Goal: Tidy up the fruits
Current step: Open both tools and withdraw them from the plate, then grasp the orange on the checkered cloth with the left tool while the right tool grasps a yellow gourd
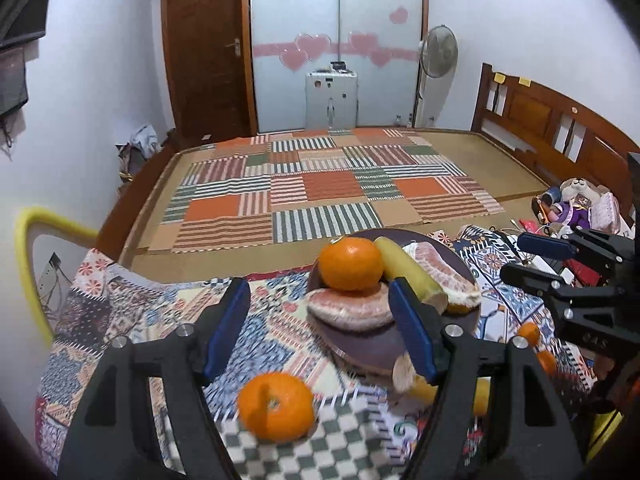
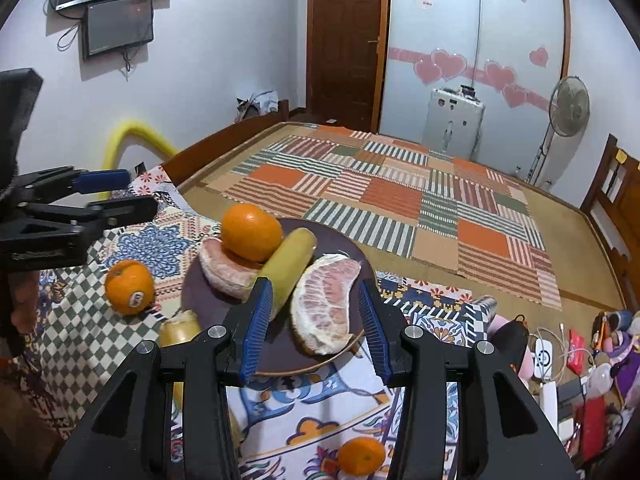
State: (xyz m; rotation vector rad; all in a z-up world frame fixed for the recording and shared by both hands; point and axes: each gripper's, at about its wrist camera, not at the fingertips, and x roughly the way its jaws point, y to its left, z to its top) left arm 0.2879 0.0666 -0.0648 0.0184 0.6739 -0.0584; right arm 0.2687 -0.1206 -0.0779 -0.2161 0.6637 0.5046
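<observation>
Your left hand-held gripper (image 1: pixel 316 320) hangs open and empty over the loose orange (image 1: pixel 275 407) on the worktop (image 1: pixel 160 320), your right hand-held gripper (image 2: pixel 312 320) gapes empty nearer the plate (image 2: pixel 208 292); bump its stacked orange (image 2: pixel 251 232) and it rolls off.

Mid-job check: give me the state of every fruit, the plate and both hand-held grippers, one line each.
Plate: holds four fruit pieces.
Plated orange: on a pomelo segment.
Banana piece: on plate.
Stickered orange: on cloth, off plate.
Small orange: on cloth, off plate.
Left hand-held gripper: open, empty.
Right hand-held gripper: open, empty.
</observation>
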